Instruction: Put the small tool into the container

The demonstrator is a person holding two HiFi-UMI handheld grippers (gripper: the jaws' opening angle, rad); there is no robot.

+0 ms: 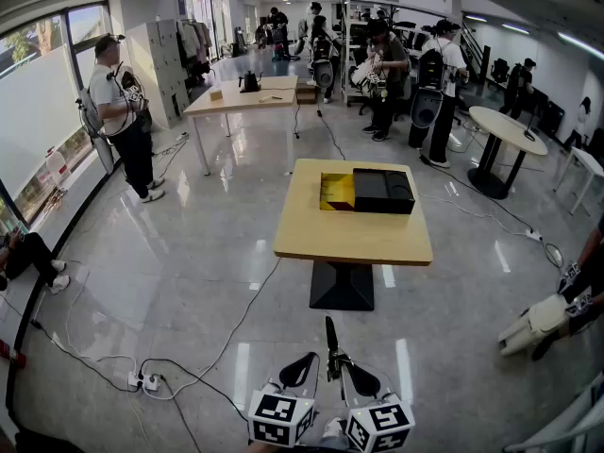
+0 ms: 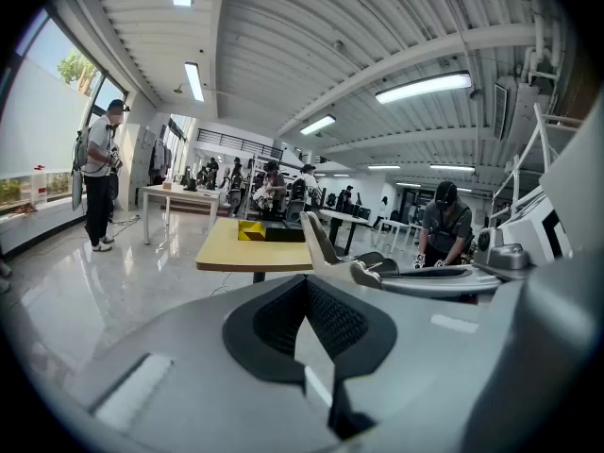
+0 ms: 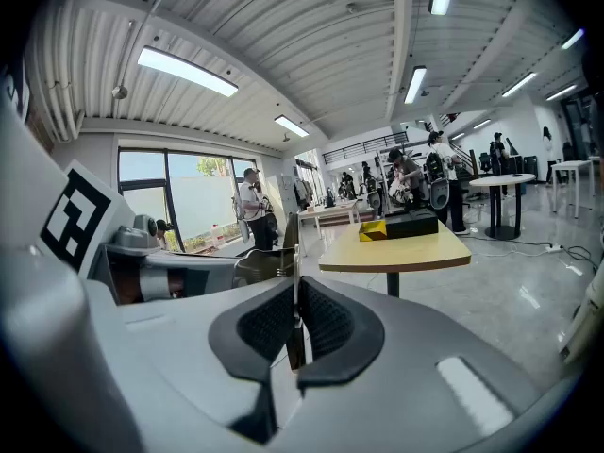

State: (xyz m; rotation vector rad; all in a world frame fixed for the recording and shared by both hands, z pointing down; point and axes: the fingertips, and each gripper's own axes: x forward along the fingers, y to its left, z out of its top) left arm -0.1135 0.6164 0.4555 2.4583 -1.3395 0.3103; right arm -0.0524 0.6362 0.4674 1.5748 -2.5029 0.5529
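Note:
A small thin dark tool [image 1: 330,343] stands upright between the pads of my right gripper [image 1: 340,361], which is shut on it low in the head view. In the right gripper view the tool [image 3: 294,300] is pinched between the black pads. My left gripper [image 1: 311,359] is close beside it on the left, its jaws together with nothing in them [image 2: 304,279]. The container [image 1: 382,191], a black box with a yellow part, lies on the wooden table [image 1: 354,239] well ahead of both grippers. It also shows far off as the container [image 2: 269,231] and the container [image 3: 401,225].
Cables and a power strip [image 1: 146,381] lie on the glossy floor at the left. A person [image 1: 118,111] stands by the window. Several people stand at the back. Another table [image 1: 241,97] and a round table [image 1: 510,130] stand farther off. A crouching person [image 1: 576,300] is at the right edge.

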